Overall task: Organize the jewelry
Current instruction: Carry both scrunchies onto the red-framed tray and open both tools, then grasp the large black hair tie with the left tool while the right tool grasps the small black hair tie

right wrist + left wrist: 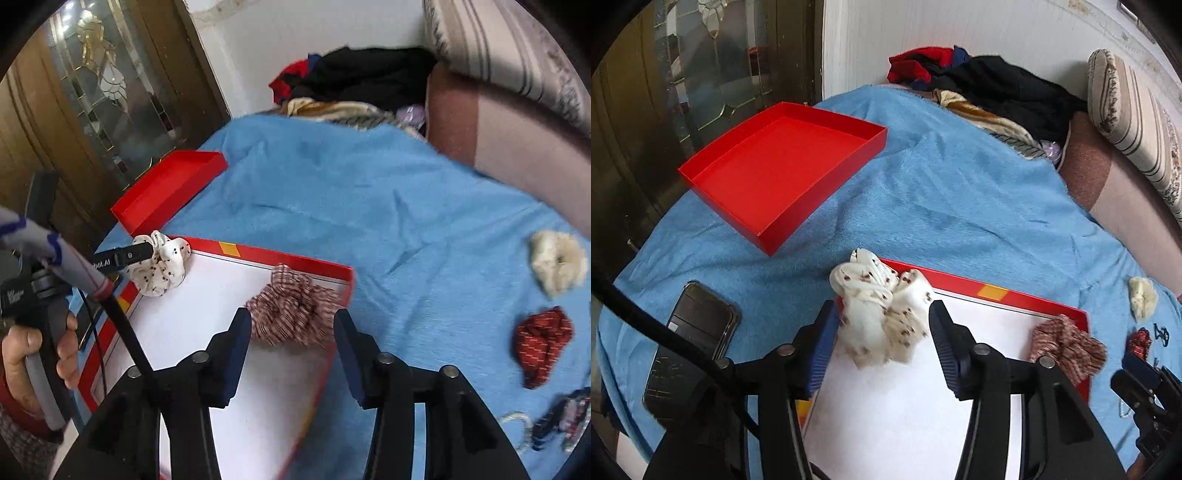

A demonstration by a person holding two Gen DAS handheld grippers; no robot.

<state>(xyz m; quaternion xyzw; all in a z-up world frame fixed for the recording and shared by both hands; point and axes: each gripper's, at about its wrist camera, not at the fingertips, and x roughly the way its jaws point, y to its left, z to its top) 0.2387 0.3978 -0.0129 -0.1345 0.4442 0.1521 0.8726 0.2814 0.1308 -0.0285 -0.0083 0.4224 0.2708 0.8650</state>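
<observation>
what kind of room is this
Probably a bedroom: the work surface looks like a bed under a blue blanket, with a striped pillow and a pile of clothes against the wall.

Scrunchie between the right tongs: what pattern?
Red-and-white plaid scrunchie; clearest in the right wrist view.

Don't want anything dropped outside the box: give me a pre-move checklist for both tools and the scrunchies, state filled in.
1. Left tool open: ok.
2. White dotted scrunchie between its fingers, above the box corner: ok.
3. That scrunchie settled on the box floor: cannot tell.
4. Right tool open, nothing held: ok.
5. Plaid scrunchie in the box's far corner: ok.
6. Cream scrunchie and red scrunchie boxed: not ok, both lie on the blue blanket.
</observation>
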